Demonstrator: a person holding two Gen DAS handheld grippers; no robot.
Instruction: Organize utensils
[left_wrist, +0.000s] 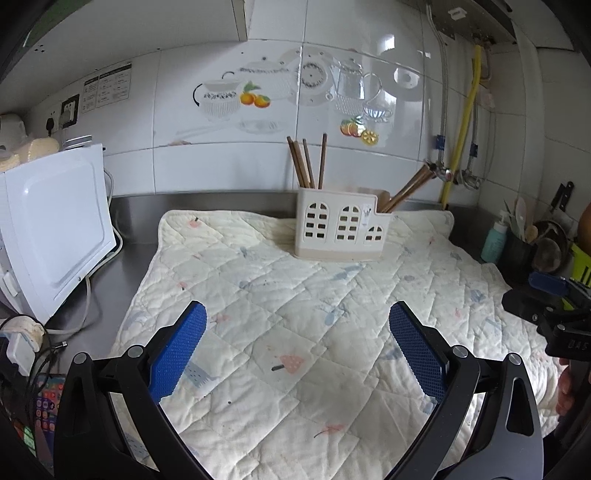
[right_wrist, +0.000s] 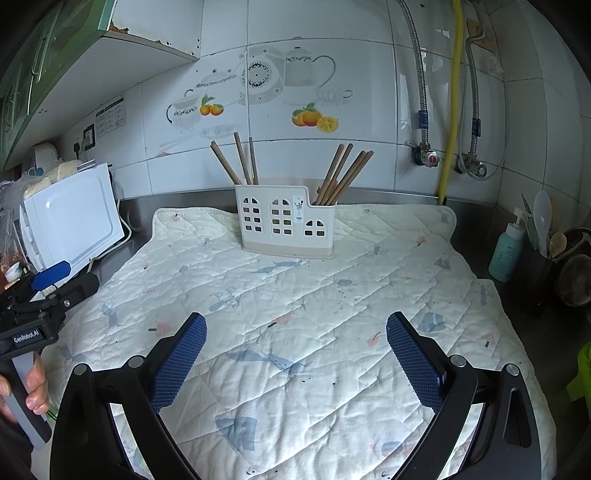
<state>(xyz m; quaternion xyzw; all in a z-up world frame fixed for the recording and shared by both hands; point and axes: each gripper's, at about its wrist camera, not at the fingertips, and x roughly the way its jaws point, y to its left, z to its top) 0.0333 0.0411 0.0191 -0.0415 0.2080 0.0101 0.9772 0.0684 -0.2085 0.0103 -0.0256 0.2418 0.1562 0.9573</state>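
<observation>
Both the left gripper (left_wrist: 297, 321) and right gripper (right_wrist: 295, 332) hover wide open and empty above the quilted mat (right_wrist: 332, 295). The chopsticks (right_wrist: 343, 173) already stand sorted in the holder (right_wrist: 284, 221), so the job looks finished.

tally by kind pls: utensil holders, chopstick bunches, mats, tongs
white plastic house-shaped utensil holder: 1
bunches of brown wooden chopsticks: 2, left bunch and right bunch
cream quilted mat: 1
blue-padded tongs: 2, left tongs and right tongs
total: 6
</observation>
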